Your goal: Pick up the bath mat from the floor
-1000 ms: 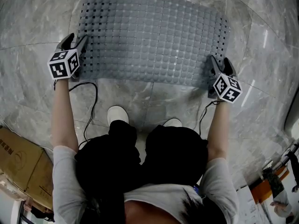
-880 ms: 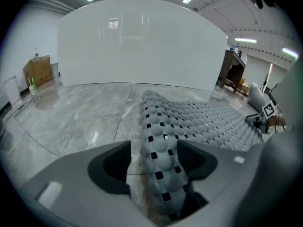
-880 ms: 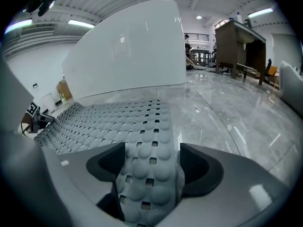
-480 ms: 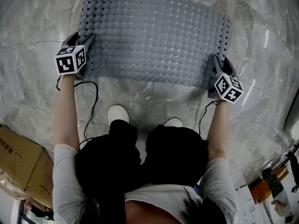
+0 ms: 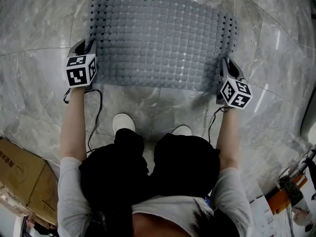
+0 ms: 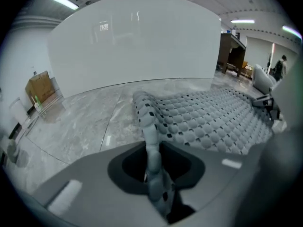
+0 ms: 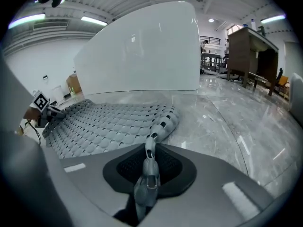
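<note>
**Both grippers pinch the near corners of the bath mat**

The marble floor, grey with pale veins, fills the head view. On it lies the grey bath mat, a wide sheet of round bumps with small holes along its borders. It reaches across the upper middle of the view, with its long side running from left to right. Most of it rests flat on the floor, but the 2 near corners are bent up from it.

The person crouches at the near long edge of the mat, with both arms stretched forward, 1 to each near corner. A brown cardboard box stands on the floor at the lower left of the view, well apart from the mat.

The left gripper is at the near left corner of the mat. Its jaws have just been closing. In the left gripper view they stand narrow, with the edge of the mat pressed upright between the pads. From there the mat runs away to the right over the floor.

The right gripper is at the near right corner. Its jaws also have just been closing, and they pinch a thin fold of the mat's edge. The mat spreads to the left of this gripper.

The 2 white shoes show on the floor between the arms, near the mat's edge but not touching it.
</note>
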